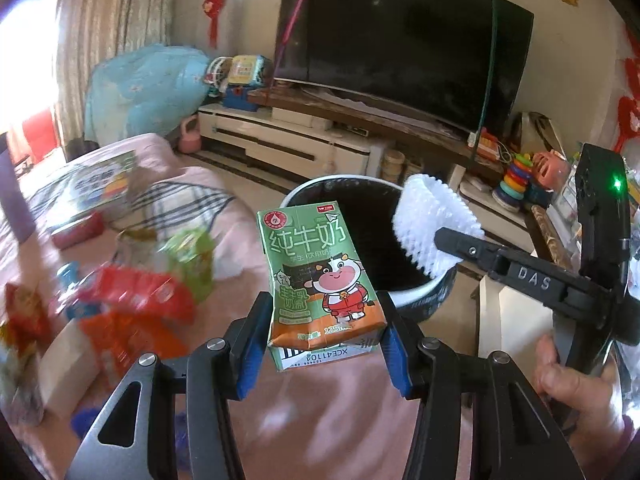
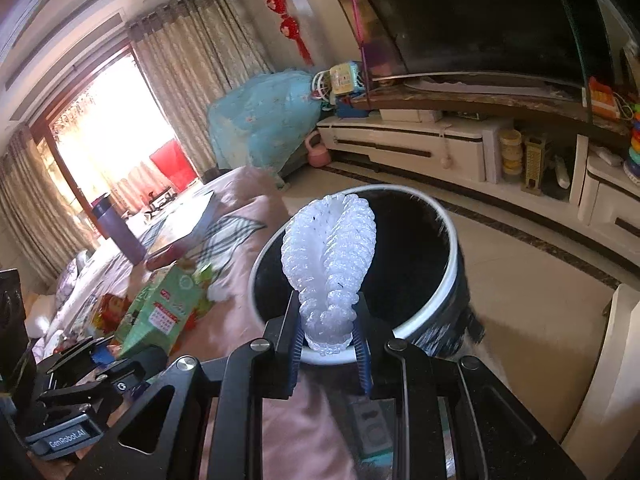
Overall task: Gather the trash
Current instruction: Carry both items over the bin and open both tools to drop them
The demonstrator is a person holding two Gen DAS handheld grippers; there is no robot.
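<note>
Left gripper (image 1: 326, 340) has its blue pads pinching a green milk carton (image 1: 320, 276) low on both sides, carton upright with the cartoon cow facing the camera, dead centre of the left wrist view. Just behind it sits the black trash bin (image 1: 362, 240) with its white rim, mouth open.

Over on the right wrist view, the right gripper (image 2: 329, 334) is clamped on a white foam fruit net (image 2: 330, 264), squeezed at its base, the rest fanning upward in the middle of the frame. It hangs right over the near rim of the bin (image 2: 448, 280). From the left wrist view, that same net (image 1: 432, 224) shows at centre right, above the bin's right edge.

Lower left of both views: a pink blanket (image 1: 224, 216) strewn with wrappers, including a green packet (image 2: 164, 312) and blurred red packaging (image 1: 136, 292). A dark television (image 1: 404, 44) fills the upper right.
</note>
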